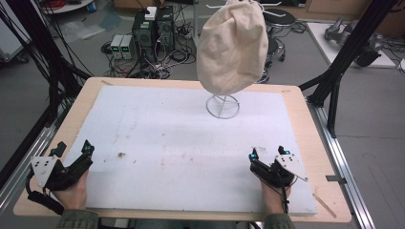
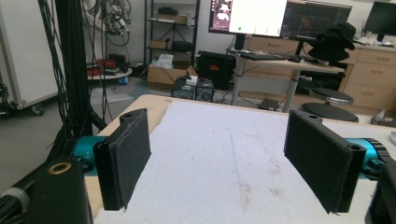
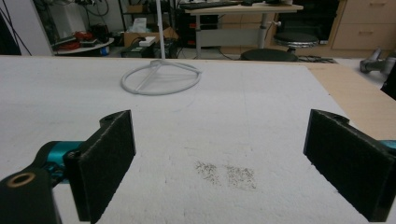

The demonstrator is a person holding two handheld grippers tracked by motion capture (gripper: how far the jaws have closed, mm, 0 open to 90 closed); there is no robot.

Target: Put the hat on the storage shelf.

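Resting low at the near corners of the mat (image 1: 191,143), both grippers sat wide apart and idle. The left gripper (image 1: 74,151) lay at the near left edge, forearm coming up from below, its jaws angled forward and a touch inward; in the left gripper view its jaws stood wide open with bare mat between the pads (image 2: 126,158) and nothing held. The right gripper (image 1: 267,153) mirrored it at the near right, hand tucked under the grey plate, jaws pointing up the table. In the right gripper view those jaws gaped wide too, gripping nothing, a smudge (image 3: 226,175) on the mat just ahead between them. The bag (image 1: 233,45), cream cloth, hung on a white wire stand well ahead of both grippers, nearer the right one's line. The stand's ring base (image 3: 160,77) sat flat on the mat, far ahead of the right jaws and slightly to their left.
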